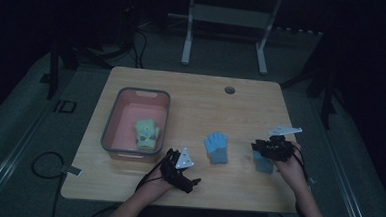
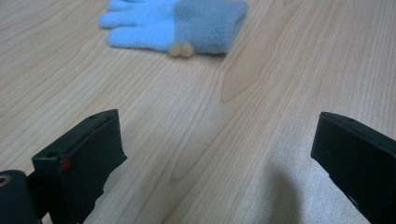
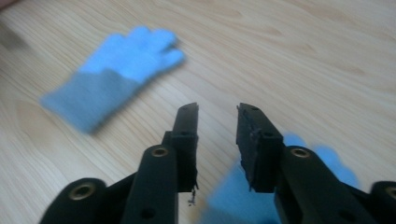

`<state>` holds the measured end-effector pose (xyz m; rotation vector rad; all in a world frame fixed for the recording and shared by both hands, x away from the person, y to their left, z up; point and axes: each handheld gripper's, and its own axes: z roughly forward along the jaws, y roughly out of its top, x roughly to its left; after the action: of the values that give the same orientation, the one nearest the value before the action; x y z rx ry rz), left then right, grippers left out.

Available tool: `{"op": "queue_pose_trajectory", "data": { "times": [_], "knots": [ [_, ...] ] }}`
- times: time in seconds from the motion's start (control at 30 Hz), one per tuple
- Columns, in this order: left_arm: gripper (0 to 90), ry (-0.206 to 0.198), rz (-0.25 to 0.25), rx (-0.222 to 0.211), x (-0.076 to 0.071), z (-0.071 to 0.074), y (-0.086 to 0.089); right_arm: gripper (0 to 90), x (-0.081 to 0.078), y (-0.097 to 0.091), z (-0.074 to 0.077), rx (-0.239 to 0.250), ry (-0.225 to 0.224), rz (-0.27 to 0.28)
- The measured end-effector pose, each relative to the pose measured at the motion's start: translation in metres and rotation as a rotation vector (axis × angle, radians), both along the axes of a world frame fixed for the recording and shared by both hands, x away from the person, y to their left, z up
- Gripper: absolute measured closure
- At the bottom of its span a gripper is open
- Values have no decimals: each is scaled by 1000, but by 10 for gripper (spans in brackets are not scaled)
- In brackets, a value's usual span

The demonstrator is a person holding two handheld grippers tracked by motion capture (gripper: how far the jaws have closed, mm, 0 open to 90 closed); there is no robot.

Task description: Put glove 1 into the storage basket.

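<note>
At the lower middle of the high view, your left tool [image 1: 195, 180] rests low over the wooden counter [image 1: 196, 96] with its jaws spread wide and nothing between them; in the left gripper view those jaws stand far apart at the bottom corners, bare wood between. Near the centre of the high view lies a blue glove [image 1: 216, 147], flat on the counter with its fingers toward the top of the frame; the left gripper view has it at the upper middle [image 2: 175, 25], well ahead of the jaws. Your right tool [image 1: 260, 146] sits at the right of the frame, over a second blue glove [image 1: 264, 164]; its jaws are part open, and whether they touch that glove you cannot tell. A pink bin [image 1: 114, 115] at the left holds a green glove [image 1: 146, 134].
</note>
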<state>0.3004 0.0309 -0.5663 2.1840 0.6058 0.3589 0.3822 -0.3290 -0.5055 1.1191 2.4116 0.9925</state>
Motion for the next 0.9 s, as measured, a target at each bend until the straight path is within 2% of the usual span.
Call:
{"op": "queue_pose_trajectory", "data": {
  "times": [0.27,0.57,0.6,0.73,0.83,0.9],
  "knots": [
    [25,-1,-3,2,0,0,-1,654,-8,-25,-15,-33,35,-38],
    [25,3,-9,1,0,0,0,628,-14,-35,-34,-38,66,-58],
    [25,2,-8,1,0,0,0,645,-15,-36,-35,-35,60,-60],
    [25,0,-10,7,-1,-1,-1,763,-17,-32,-37,-89,37,-69],
    [25,0,-11,3,-1,0,-1,848,-15,-31,-35,-86,61,-89],
    [26,2,-9,-4,0,0,0,860,-16,-30,-35,-84,39,-94]
  ]
}}
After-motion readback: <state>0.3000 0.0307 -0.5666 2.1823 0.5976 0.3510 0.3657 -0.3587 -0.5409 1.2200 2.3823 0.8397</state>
